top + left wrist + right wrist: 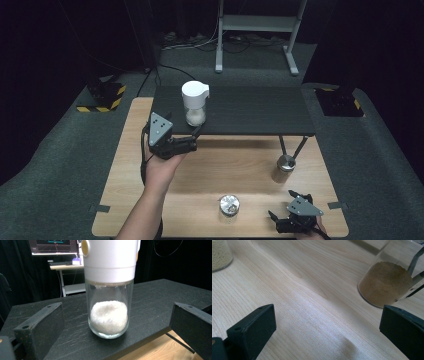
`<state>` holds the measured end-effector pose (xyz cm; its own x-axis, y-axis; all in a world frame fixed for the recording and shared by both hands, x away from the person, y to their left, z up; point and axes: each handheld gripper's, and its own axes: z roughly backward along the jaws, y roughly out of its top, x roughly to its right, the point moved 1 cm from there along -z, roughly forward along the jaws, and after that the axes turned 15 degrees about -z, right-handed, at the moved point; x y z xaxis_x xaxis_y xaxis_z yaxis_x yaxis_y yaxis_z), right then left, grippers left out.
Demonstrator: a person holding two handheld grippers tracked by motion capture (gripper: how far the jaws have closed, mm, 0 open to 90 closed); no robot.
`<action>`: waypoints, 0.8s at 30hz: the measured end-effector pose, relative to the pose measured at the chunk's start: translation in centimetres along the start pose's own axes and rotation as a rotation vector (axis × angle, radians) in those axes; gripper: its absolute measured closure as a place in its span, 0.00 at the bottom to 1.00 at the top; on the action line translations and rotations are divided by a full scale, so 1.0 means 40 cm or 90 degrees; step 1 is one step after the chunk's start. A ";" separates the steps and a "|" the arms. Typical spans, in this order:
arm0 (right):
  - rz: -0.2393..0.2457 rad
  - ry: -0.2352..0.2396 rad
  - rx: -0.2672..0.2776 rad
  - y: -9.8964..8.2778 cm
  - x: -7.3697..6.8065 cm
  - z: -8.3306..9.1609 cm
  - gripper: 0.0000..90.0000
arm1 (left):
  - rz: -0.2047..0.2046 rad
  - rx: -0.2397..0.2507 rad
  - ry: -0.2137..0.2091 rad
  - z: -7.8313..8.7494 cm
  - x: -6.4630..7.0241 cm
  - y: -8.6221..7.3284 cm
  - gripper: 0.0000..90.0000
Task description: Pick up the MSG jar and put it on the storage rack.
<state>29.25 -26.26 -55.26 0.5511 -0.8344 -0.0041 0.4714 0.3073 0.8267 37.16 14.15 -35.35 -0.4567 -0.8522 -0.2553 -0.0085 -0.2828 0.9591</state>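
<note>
A glass jar with a white lid and white powder stands near the front left of a black raised shelf. In the left gripper view the same white-lidded jar rises just ahead of my jaws, apart from them. My left gripper is open at the shelf's front edge, just short of the jar. A jar of brown powder with a metal lid stands under the shelf's right side. Another metal-lidded jar sits near the front. My right gripper rests open and empty at the front right.
The shelf stands on thin black legs over the wooden table. A jar of pale grains shows at the right gripper view's top left. Grey carpet surrounds the table, with a white desk frame behind.
</note>
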 end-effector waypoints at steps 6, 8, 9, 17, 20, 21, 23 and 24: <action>0.000 -0.001 0.002 0.000 0.000 0.000 0.00 | 0.003 -0.004 -0.003 0.016 0.004 -0.016 0.00; -0.001 -0.002 0.002 0.000 0.000 0.000 0.00 | 0.003 -0.005 -0.002 0.021 0.006 -0.019 0.00; -0.001 -0.002 0.001 0.000 0.000 0.000 0.00 | 0.003 -0.006 -0.003 0.024 0.006 -0.021 0.00; -0.002 -0.003 0.002 0.000 0.001 0.000 0.00 | 0.007 -0.019 -0.004 0.046 0.008 -0.040 0.00; -0.002 -0.003 0.002 0.000 0.000 0.000 0.00 | 0.007 -0.021 -0.003 0.054 0.010 -0.049 0.00; -0.002 -0.003 0.001 0.000 0.000 0.000 0.00 | 0.004 -0.022 -0.005 0.057 0.010 -0.052 0.00; -0.001 -0.004 0.001 0.000 0.000 0.000 0.00 | 0.002 -0.024 -0.006 0.062 0.012 -0.060 0.00; -0.001 -0.004 0.001 0.000 0.000 0.000 0.00 | 0.000 -0.025 -0.007 0.064 0.014 -0.064 0.00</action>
<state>29.24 -26.26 -55.26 0.5463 -0.8376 -0.0021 0.4715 0.3054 0.8273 34.64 15.54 -37.65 -0.4666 -0.8475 -0.2531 0.0260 -0.2992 0.9538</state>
